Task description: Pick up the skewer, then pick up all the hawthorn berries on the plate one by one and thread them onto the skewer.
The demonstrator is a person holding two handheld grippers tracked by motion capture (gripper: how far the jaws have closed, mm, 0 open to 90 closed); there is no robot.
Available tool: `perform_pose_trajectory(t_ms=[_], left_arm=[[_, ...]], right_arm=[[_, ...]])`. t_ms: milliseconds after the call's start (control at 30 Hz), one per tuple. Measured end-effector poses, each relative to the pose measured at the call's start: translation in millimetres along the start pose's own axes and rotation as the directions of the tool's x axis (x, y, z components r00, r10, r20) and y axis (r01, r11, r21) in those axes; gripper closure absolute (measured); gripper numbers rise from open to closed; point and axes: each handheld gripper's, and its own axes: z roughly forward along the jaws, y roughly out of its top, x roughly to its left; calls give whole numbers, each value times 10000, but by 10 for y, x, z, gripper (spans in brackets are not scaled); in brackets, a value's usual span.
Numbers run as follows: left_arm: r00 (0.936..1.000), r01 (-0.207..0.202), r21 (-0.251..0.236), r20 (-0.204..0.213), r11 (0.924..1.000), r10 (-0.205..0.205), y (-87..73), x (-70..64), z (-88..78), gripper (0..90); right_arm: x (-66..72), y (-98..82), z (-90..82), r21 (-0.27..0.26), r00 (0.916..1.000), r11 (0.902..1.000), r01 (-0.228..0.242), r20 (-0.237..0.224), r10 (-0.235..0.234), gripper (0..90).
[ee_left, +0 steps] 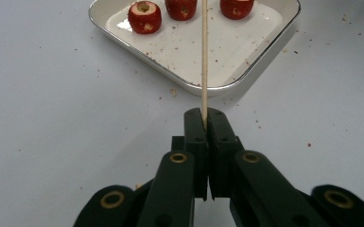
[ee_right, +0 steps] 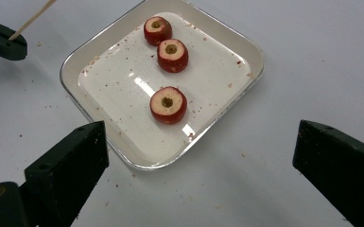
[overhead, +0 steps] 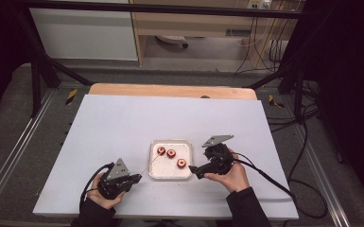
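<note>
Left gripper (ee_left: 204,118) jaws clenched on a skewer (ee_left: 204,56); right gripper (ee_right: 198,161) jaws released beside the tray (ee_right: 253,85) of three fruits (ee_right: 168,105).

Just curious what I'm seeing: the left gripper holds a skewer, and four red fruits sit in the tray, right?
Not four: three fruits sit in the tray, as the right gripper view shows. The left gripper does hold the skewer.

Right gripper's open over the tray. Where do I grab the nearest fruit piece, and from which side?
Take the near piece across its red sides, coming straight down from above. It sits flat in the tray, cut face and cored hole up, apart from the other two pieces, so the open right gripper has room to straddle it.
</note>
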Motion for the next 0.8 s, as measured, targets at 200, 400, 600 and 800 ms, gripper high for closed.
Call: perform_pose_trajectory(t_ms=[200,400,600,800], left_arm=[[10000,86,-81,36,9999,-86,-12,15,-3,881],[9999,117,-114,45,9999,-116,-17,20,-5,881],[9999,134,-163,-17,9998,-134,-13,22,-4,881],[9999,161,-169,-23,9997,-161,-14,35,-2,880]], right_arm=[[29,77,107,175,9998,9997,-186,-119,188,47],[60,195,207,663,9996,9974,-289,-32,292,70],[119,365,308,1331,10000,9911,61,-6,-61,107],[176,480,449,2028,9986,9779,509,-225,-473,180]])
